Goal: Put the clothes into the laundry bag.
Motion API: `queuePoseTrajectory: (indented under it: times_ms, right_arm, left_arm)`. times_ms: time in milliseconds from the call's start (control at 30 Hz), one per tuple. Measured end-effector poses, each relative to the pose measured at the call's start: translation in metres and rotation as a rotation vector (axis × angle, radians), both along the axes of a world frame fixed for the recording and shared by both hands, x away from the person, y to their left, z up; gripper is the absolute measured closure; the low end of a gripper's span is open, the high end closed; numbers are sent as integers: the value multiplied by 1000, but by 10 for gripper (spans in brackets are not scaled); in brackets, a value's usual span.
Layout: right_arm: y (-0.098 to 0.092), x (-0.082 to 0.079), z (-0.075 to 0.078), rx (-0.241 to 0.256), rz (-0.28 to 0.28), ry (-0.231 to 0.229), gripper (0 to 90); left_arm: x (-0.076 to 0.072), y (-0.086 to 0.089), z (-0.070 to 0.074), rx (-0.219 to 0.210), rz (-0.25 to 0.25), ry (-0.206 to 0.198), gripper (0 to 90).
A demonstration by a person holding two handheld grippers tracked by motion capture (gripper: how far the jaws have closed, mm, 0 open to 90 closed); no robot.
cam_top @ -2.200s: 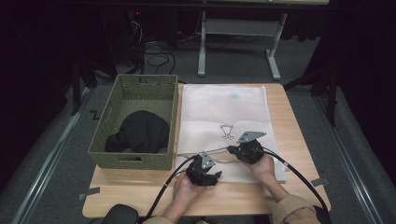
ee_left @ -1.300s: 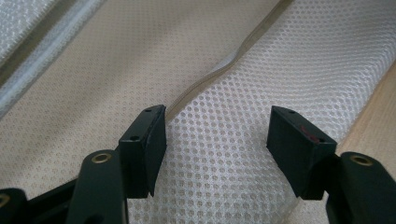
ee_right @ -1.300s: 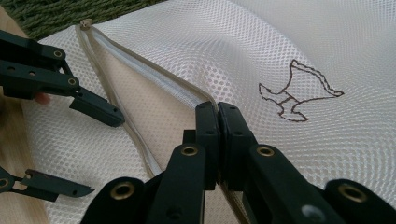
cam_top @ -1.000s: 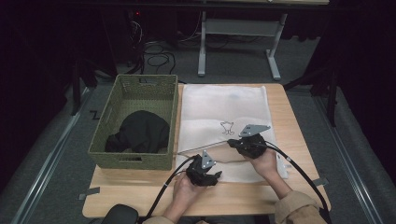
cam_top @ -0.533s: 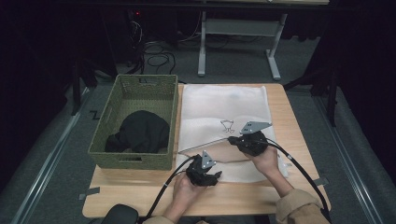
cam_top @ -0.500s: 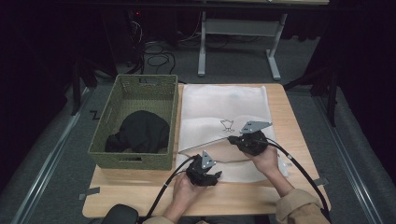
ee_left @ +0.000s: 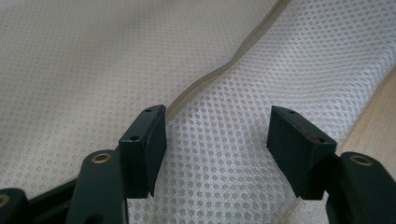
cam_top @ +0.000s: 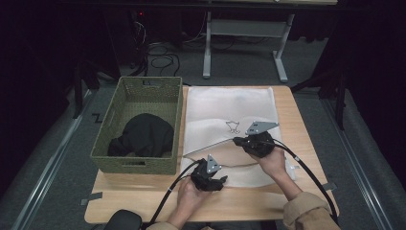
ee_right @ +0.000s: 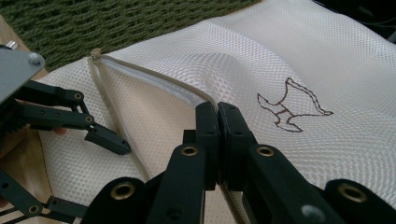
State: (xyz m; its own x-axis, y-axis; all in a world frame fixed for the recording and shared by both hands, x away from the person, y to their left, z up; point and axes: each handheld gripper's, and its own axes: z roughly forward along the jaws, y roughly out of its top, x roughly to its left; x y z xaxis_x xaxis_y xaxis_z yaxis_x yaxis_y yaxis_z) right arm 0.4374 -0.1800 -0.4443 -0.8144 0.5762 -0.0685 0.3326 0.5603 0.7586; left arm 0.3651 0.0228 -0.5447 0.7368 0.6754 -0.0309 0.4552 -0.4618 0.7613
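- The work in hand looks like opening a white mesh laundry bag [cam_top: 230, 108] that lies flat on the wooden table [cam_top: 306, 120], just right of the green woven basket [cam_top: 139, 91]; its mouth is at the near end, by the person's hands.
- The right gripper [ee_right: 217, 114] is clenched on the upper lip of the bag, at the zip band [ee_right: 149, 77], and holds that lip lifted off the lower layer. In the high view the raised edge shows as a thin line running from the right gripper [cam_top: 242, 140] toward the basket.
- The left gripper [ee_left: 217, 140] is released, its jaws spread wide just over the lower mesh layer with nothing between them. In the high view the left gripper [cam_top: 218, 181] sits at the near hem of the bag.
- A dark garment [cam_top: 143, 134] lies heaped in the basket (the likely load for the bag), untouched.
- Step, as I judge it: the mouth is part-way open, one lip secured and the other not yet taken.
- Next move calls for the left gripper to come down and close on the lower lip or lower layer, pinning it so that the right can lift further and widen the gap.
- The left jaws should catch a single layer only; how far the zip is undone toward the basket side is hard to tell from these views, so the opening may prove short.
- The outline of a small animal [ee_right: 292, 109] printed on the top layer lies just beyond the right gripper.
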Motion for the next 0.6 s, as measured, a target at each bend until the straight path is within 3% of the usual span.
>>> queuePoseTrajectory:
  times_ms: [600]
  right_arm:
    - [-2, 4, 21, 36, 0, -29, 887]
  left_arm:
    - [0, 0, 0, 3, 1, -3, 378]
